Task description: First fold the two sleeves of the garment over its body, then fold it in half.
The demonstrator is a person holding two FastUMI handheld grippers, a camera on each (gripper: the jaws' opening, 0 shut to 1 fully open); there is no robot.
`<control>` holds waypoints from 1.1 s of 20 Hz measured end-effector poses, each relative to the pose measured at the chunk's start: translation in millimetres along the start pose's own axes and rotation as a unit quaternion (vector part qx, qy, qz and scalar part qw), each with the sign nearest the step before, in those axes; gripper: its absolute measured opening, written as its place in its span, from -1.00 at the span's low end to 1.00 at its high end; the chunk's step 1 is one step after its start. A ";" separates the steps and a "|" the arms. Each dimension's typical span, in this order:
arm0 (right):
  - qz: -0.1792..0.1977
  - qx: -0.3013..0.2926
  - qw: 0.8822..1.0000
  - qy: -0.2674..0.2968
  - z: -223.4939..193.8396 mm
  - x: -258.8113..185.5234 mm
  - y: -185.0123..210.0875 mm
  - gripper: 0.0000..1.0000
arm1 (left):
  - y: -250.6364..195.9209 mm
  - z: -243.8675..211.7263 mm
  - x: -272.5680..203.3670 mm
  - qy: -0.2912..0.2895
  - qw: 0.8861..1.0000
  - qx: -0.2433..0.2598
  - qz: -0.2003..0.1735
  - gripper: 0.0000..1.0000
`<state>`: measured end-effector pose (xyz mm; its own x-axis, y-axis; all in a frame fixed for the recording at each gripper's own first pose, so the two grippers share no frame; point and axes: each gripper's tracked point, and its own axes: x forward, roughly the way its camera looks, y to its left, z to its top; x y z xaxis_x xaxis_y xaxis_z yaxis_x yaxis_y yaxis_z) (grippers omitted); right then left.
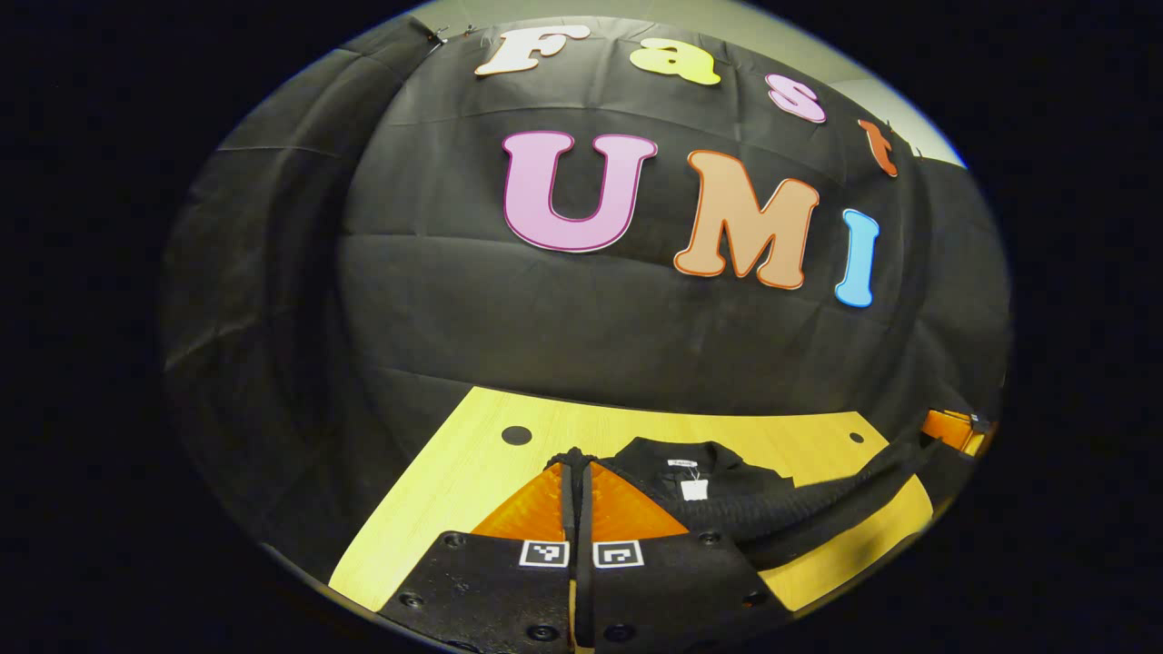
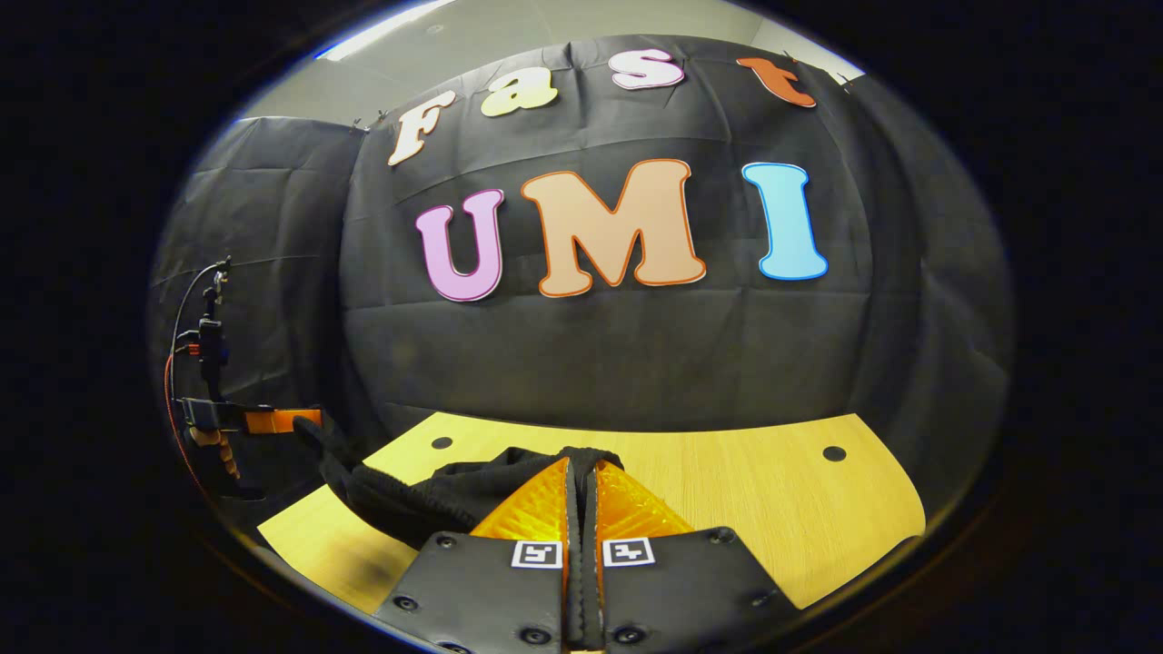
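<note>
A: Status of the left gripper (image 1: 576,463)?

B: Its jaws are together, clamped on a pinch of black fabric at the tips. That fabric belongs to the garment (image 1: 704,481), which lies on the table (image 1: 472,454).

A: Where is the garment relative to the table?

B: In the left gripper view its collar, carrying a small white tag (image 1: 694,489), lies near the middle of the table, toward the wall side. A sleeve (image 1: 818,504) runs as a taut black band from the garment body past the table's edge to the far orange gripper at the frame margin.

A: Status of the right gripper (image 2: 581,463)?

B: Its jaws are together as well, clamped on a fold of the same black fabric at the tips. In the right gripper view the garment bunches on the table just beyond that gripper, and a black band of cloth rises off the table's edge to the other gripper, held by a hand (image 2: 218,445) off to the side of the table.

A: Table surface?

B: Light wood.
</note>
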<state>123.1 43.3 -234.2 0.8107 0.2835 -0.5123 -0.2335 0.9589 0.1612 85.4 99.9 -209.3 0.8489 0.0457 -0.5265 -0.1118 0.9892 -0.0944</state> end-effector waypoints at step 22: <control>-0.151 -0.014 0.986 -0.077 44.2 6.3 -5.0 0.87 | 4.0 67.8 40.0 -0.106 0.993 0.044 0.000 0.89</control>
<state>153.1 39.8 -200.9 0.9165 -0.0170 -0.3998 0.0175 0.9998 -0.0023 153.9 115.2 -173.5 0.9399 0.0644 -0.3353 -0.0736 0.9972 -0.0150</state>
